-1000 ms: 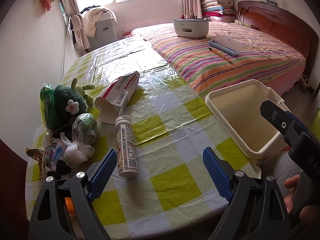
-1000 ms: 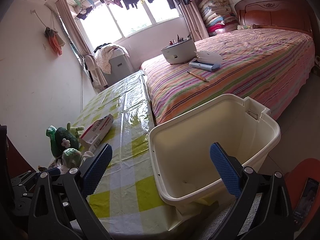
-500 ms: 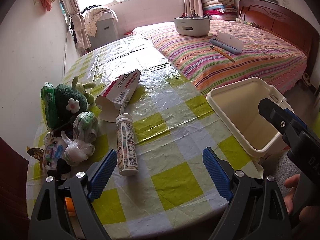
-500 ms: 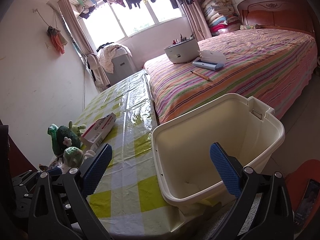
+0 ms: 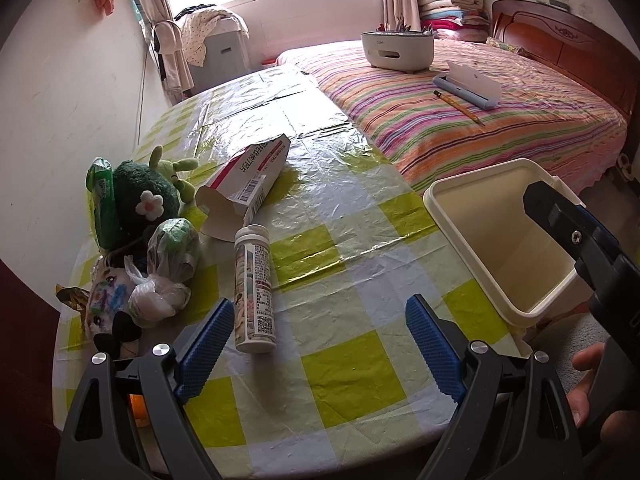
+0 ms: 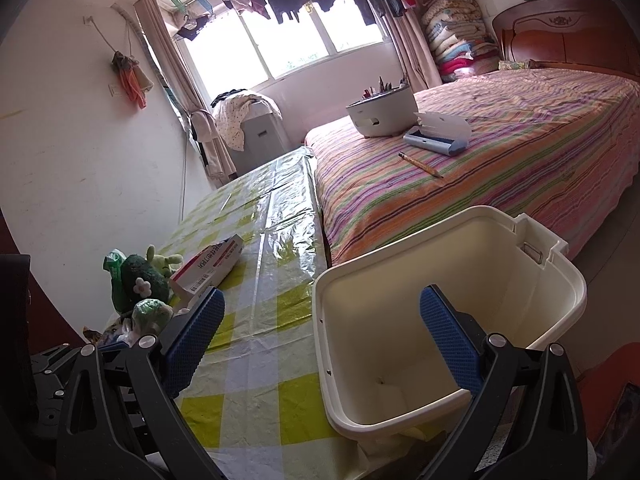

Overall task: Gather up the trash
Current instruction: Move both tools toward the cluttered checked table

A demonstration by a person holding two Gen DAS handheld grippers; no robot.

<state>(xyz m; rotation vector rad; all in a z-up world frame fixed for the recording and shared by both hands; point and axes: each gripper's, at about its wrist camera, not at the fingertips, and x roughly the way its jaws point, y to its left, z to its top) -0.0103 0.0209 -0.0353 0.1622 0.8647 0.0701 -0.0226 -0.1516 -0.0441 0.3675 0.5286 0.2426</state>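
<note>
On my table (image 5: pixel 332 364), a white labelled bottle (image 5: pixel 255 290) lies on its side near the front edge, cap pointing away. Just behind it an opened red-and-white carton (image 5: pixel 248 178) lies flat. Two knotted plastic bags (image 5: pixel 170 270) sit toward the left edge. My cream bin (image 6: pixel 448 316) stands open and empty against the right edge.

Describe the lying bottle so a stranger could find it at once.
Start at the checked tablecloth beside the striped bed. Near its front edge, just below the opened carton, lies the bottle. It alone is a white-capped cylinder with a printed label.
</note>
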